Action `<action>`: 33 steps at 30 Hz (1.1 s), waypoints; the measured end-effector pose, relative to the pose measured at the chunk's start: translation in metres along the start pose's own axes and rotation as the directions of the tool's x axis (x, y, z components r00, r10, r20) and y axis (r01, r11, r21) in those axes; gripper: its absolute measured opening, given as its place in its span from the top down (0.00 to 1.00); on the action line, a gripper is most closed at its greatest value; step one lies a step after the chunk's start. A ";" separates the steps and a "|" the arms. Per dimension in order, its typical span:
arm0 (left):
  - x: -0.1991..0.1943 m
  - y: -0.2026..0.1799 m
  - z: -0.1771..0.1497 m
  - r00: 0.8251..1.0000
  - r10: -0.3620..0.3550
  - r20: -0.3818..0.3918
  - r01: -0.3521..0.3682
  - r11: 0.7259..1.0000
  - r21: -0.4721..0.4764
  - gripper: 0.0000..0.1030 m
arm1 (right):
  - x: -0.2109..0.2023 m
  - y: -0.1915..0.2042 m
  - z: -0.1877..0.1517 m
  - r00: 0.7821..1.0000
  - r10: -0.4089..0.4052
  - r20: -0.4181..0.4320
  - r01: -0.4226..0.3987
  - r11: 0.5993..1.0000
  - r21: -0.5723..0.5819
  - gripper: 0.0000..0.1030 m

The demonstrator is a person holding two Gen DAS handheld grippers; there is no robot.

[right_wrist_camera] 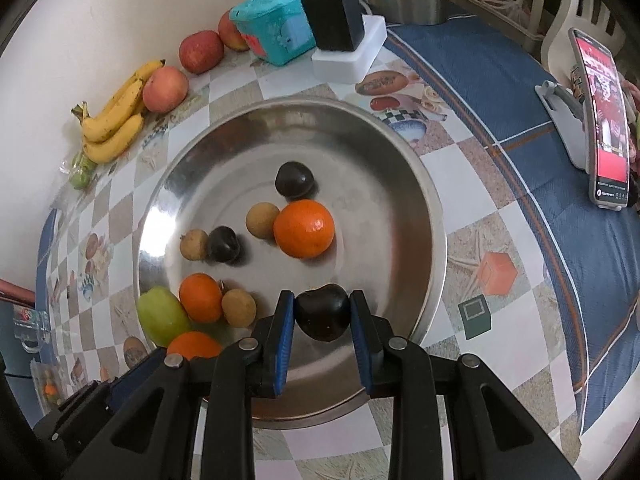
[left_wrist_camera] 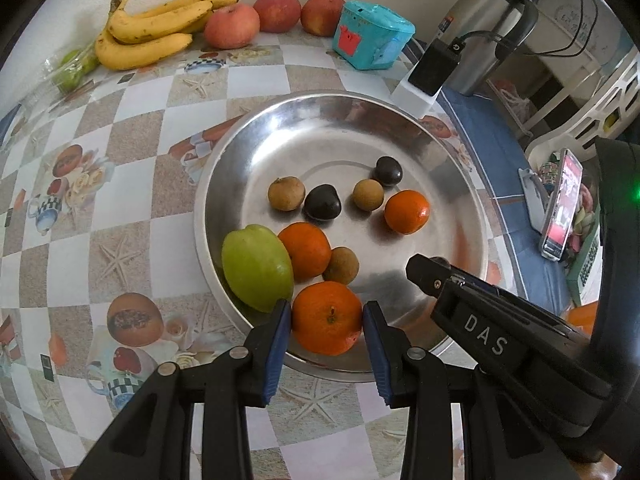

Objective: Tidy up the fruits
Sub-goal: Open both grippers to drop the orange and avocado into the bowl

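A wide steel dish (left_wrist_camera: 208,184) (right_wrist_camera: 436,216) sits on the checked tablecloth. It holds a green fruit (left_wrist_camera: 256,266), two loose oranges (left_wrist_camera: 306,250) (left_wrist_camera: 407,211), three brown longans and two dark plums. My left gripper (left_wrist_camera: 326,320) is shut on a third orange (left_wrist_camera: 327,318) (right_wrist_camera: 194,344) at the dish's near rim, its blue pads against both sides. In the right wrist view my right gripper (right_wrist_camera: 322,312) is shut on a dark plum (right_wrist_camera: 323,312) over the near part of the dish. I cannot tell whether either held fruit touches the dish.
Against the back wall lie bananas (left_wrist_camera: 152,32), three apples (left_wrist_camera: 232,26), a teal box (left_wrist_camera: 372,36), a black charger on a white block (left_wrist_camera: 434,64) and a steel flask (left_wrist_camera: 484,36). A phone on a stand (right_wrist_camera: 604,120) stands on the blue cloth at right.
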State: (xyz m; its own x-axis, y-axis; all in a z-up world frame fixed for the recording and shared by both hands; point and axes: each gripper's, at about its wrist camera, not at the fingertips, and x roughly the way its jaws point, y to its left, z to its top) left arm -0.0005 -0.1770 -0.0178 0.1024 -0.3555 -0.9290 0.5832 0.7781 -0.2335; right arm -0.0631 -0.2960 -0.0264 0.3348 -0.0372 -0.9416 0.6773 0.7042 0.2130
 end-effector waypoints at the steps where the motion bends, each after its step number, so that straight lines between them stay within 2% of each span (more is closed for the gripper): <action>1: 0.001 0.000 0.000 1.000 0.000 -0.002 0.000 1.000 -0.002 0.61 | 0.001 -0.001 -0.001 1.000 0.001 -0.008 -0.001 1.000 0.006 0.71; 6: -0.001 0.000 0.001 1.000 -0.006 0.007 0.006 1.000 -0.004 0.60 | 0.002 -0.001 0.001 1.000 -0.010 -0.007 0.010 1.000 0.006 0.62; 14: -0.011 0.004 0.004 1.000 -0.008 0.028 0.009 1.000 -0.013 0.60 | -0.013 -0.001 0.007 0.999 0.000 0.044 0.000 1.000 0.007 0.62; 25: -0.024 0.037 0.012 0.997 0.044 0.066 -0.036 0.993 -0.112 0.60 | -0.019 -0.001 0.007 0.998 0.001 0.060 -0.001 1.000 0.005 0.63; 28: -0.029 0.052 0.014 0.994 0.068 0.086 -0.055 0.987 -0.149 0.51 | -0.018 0.005 0.007 0.998 0.002 0.057 -0.001 1.000 -0.019 0.63; 31: -0.036 0.068 0.017 0.989 0.106 0.104 -0.085 0.979 -0.184 0.49 | -0.017 0.011 0.006 0.998 0.000 0.057 0.003 0.999 -0.044 0.63; 33: -0.039 0.078 0.018 0.985 0.131 0.111 -0.106 0.973 -0.207 0.42 | -0.017 0.016 0.005 0.998 0.003 0.057 0.001 0.998 -0.063 0.63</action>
State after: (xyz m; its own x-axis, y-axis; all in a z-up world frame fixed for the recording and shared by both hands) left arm 0.0558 -0.1120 0.0050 0.2671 -0.3056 -0.9139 0.3893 0.9018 -0.1878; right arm -0.0547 -0.2872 -0.0054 0.3730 -0.0755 -0.9248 0.6353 0.7471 0.1952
